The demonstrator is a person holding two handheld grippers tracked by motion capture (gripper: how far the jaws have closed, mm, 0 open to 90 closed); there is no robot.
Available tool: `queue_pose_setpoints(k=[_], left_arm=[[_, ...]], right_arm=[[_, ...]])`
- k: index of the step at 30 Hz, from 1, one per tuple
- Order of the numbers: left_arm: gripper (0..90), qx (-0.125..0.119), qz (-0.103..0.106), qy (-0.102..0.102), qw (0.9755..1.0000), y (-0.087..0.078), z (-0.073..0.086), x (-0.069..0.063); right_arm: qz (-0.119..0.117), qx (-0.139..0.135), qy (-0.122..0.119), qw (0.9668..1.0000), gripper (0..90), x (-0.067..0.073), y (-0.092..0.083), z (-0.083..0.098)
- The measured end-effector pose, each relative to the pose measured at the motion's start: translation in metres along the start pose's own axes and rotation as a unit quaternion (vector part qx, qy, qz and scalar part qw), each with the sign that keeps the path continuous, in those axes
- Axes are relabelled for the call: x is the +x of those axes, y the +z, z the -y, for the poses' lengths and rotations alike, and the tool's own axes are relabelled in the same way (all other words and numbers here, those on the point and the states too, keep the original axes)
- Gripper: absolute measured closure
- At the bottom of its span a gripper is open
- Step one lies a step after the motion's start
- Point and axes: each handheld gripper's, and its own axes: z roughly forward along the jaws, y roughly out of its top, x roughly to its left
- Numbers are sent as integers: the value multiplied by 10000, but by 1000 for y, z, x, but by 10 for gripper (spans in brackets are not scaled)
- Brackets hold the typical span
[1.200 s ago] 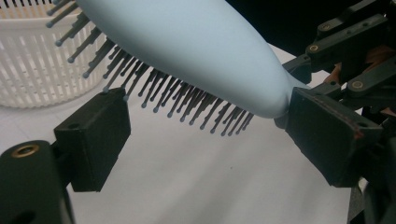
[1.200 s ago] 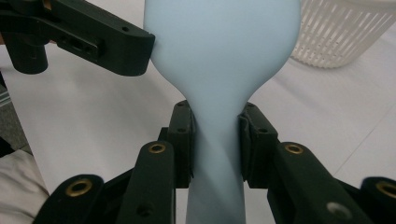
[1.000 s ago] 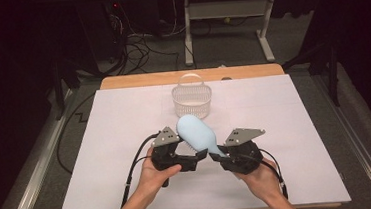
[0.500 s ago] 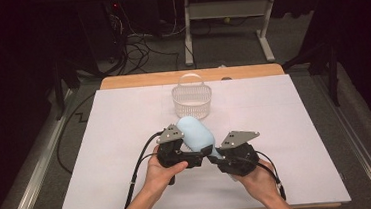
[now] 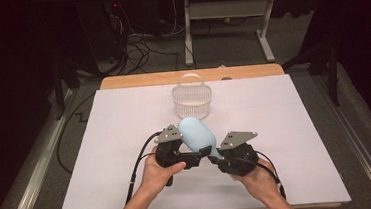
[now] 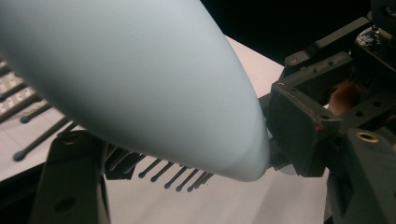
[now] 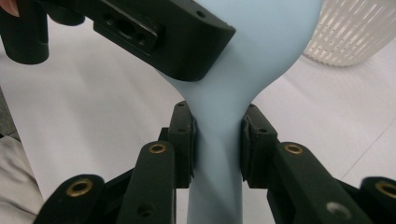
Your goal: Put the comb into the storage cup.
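Note:
A pale blue hairbrush (image 5: 196, 134) is held off the white table, head toward the basket. My right gripper (image 5: 216, 154) is shut on its handle; in the right gripper view both pads (image 7: 184, 135) press the handle (image 7: 217, 177) just below the neck. My left gripper (image 5: 202, 156) reaches in from the left, and its jaws have just been closing around the lower part of the brush head (image 6: 140, 84). The dark bristles (image 6: 177, 175) point toward one jaw. The pad (image 6: 299, 130) on the other side stands very near the head's edge, and I see no pressing.
A white slatted basket (image 5: 192, 96) with a raised handle stands behind the brush, mid-table. White paper (image 5: 285, 126) covers the table, with a wooden edge (image 5: 191, 76) at the back. Black cables (image 5: 138, 168) trail from both grippers toward the person.
The left gripper has moved right, in under the brush head, and its jaws have narrowed around it. The brush head has tipped slightly. The right gripper keeps its hold on the handle.

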Motion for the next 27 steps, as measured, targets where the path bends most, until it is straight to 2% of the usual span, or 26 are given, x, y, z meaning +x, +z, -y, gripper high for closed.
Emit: queue_pose_setpoints(k=[3, 5, 11, 14, 19, 21, 23, 27], left_arm=[[336, -3, 16, 0, 10000, 0, 0, 2], [350, 10, 144, -105, 9998, 0, -2, 5], [358, 64, 128, -189, 9997, 0, -3, 5], [382, 37, 265, -295, 9992, -1, -4, 7], [424, 86, 337, -341, 9988, 0, -9, 11], [448, 60, 441, -484, 9978, -3, -10, 12], [468, 22, 474, -416, 9980, -8, -12, 10], [497, 13, 370, -193, 9991, -17, -11, 1]], right_arm=[[4, 42, -15, 10000, 712, 0, 2, -1], [14, 47, -32, 10000, 712, -1, 2, -1], [10, 65, -19, 10000, 712, -2, 4, -1], [-14, 66, -21, 10000, 712, -2, 3, -1], [-27, 105, 51, 9999, 712, -6, 8, -1], [-35, 130, 40, 9999, 712, -6, 9, -1], [-41, 80, -10, 10000, 711, -5, 8, -2], [-132, 72, -92, 9998, 707, 0, 9, -4]])
